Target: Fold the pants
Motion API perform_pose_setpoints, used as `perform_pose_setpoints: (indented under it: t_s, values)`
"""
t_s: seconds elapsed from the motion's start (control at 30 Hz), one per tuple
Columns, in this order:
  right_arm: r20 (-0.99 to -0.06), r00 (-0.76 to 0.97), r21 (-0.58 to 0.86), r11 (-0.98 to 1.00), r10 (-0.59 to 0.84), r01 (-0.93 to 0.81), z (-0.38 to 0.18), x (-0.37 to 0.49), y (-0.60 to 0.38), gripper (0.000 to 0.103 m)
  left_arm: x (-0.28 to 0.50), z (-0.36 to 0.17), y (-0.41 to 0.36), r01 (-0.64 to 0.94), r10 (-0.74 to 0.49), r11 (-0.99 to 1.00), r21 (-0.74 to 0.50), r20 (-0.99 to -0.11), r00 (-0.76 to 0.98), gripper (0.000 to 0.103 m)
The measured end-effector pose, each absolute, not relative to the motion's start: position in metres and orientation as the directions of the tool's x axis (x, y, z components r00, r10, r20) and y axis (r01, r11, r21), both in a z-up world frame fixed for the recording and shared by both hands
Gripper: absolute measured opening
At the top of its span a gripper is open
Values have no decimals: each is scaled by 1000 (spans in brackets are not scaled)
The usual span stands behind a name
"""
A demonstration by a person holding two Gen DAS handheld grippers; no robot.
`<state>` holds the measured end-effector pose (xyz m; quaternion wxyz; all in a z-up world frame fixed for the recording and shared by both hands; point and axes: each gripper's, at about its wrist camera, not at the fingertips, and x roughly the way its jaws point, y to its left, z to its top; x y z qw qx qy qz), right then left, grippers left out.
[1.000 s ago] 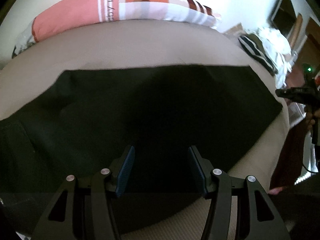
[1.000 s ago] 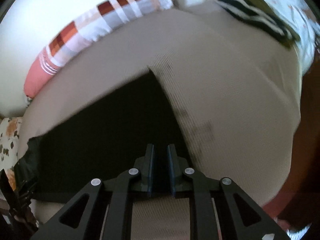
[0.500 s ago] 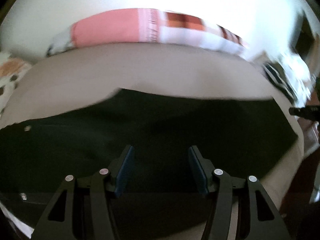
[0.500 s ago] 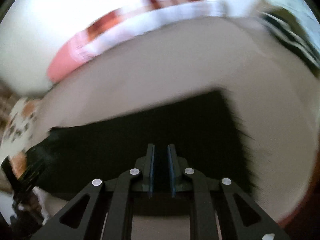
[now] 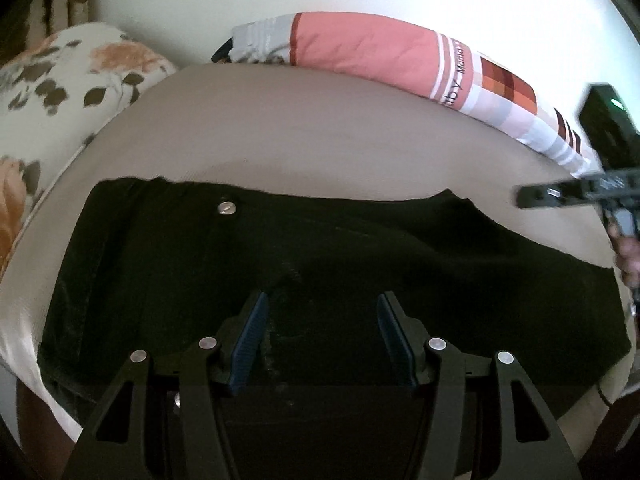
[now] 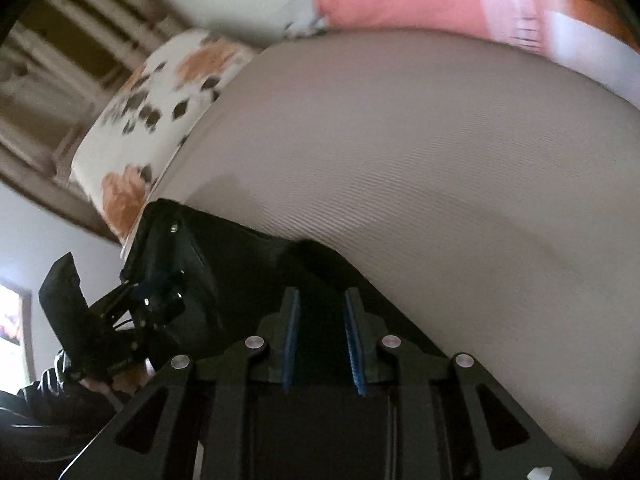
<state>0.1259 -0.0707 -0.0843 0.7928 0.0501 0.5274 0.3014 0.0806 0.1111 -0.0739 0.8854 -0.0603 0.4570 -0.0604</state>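
1. While the black pants (image 5: 360, 280) are laid flat on the beige bed (image 5: 320, 136), ready for folding, the left gripper (image 5: 320, 340) is held spread above them, gripping nothing.
2. The right gripper (image 6: 322, 340) is opening over the dark cloth; no pinch is seen.

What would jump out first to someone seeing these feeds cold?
The black pants spread flat across the beige ribbed bed cover, silver waist button near their far edge. Behind them, a pink-and-checked pillow lies along the wall. The left gripper hangs open over the pants.
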Motion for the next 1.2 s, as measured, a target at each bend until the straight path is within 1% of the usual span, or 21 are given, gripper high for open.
perform_pose_setpoints:
  t_s: [0.07, 0.13, 0.23, 0.27, 0.33, 0.4, 0.5, 0.53, 0.6, 0.63, 0.67, 0.7, 0.8, 0.93, 1.07, 1.2]
  values:
    - [-822, 198, 407, 795, 534, -450, -92, 144, -47, 26, 79, -76, 116, 57, -179, 982, -178, -799, 574, 58]
    - [-837, 169, 397, 789, 521, -468, -101, 154, -33, 28, 79, -77, 117, 66, -190, 980, -187, -797, 573, 58]
    - [-851, 101, 408, 771, 515, -490, -113, 159, -20, 28, 81, -78, 118, 73, -209, 976, -204, -795, 569, 58]
    - [-845, 96, 416, 759, 526, -501, -113, 158, -19, 18, 81, -79, 119, 75, -215, 975, -210, -793, 570, 58]
    - [-849, 143, 376, 771, 509, -513, -107, 157, -18, 10, 82, -79, 121, 76, -227, 971, -225, -789, 571, 58]
    - [-844, 196, 354, 793, 499, -496, -104, 158, -20, 9, 82, -80, 123, 77, -233, 970, -232, -786, 573, 58]
    - [-865, 231, 299, 827, 445, -476, -119, 161, -15, 8, 82, -83, 122, 87, -232, 971, -223, -785, 575, 58]
    - [-857, 242, 307, 829, 455, -468, -120, 162, -16, 8, 82, -83, 121, 91, -229, 972, -217, -785, 575, 58]
    - [-855, 239, 321, 832, 460, -451, -119, 162, -20, 8, 82, -84, 118, 104, -219, 975, -194, -788, 576, 58]
    - [-855, 252, 315, 839, 454, -444, -116, 161, -22, 14, 82, -84, 117, 105, -214, 976, -188, -789, 576, 58]
    - [-853, 285, 293, 852, 438, -434, -109, 155, -25, 27, 82, -83, 116, 102, -208, 978, -182, -792, 573, 58]
    - [-853, 310, 269, 863, 419, -427, -103, 151, -28, 30, 82, -81, 115, 100, -201, 979, -175, -795, 573, 58]
    - [-826, 379, 254, 876, 417, -409, -80, 125, -51, 31, 78, -73, 107, 109, -186, 983, -151, -787, 588, 58]
    - [-813, 420, 268, 900, 402, -343, -72, 84, -96, 31, 70, -67, 83, 174, -230, 972, -156, -768, 597, 58]
    - [-807, 463, 298, 930, 365, -215, -82, 40, -154, 32, 66, -70, 49, 252, -280, 954, -160, -776, 566, 59]
    - [-758, 567, 361, 932, 321, -45, -84, -14, -242, 32, 62, -73, 11, 325, -333, 928, -180, -792, 512, 59]
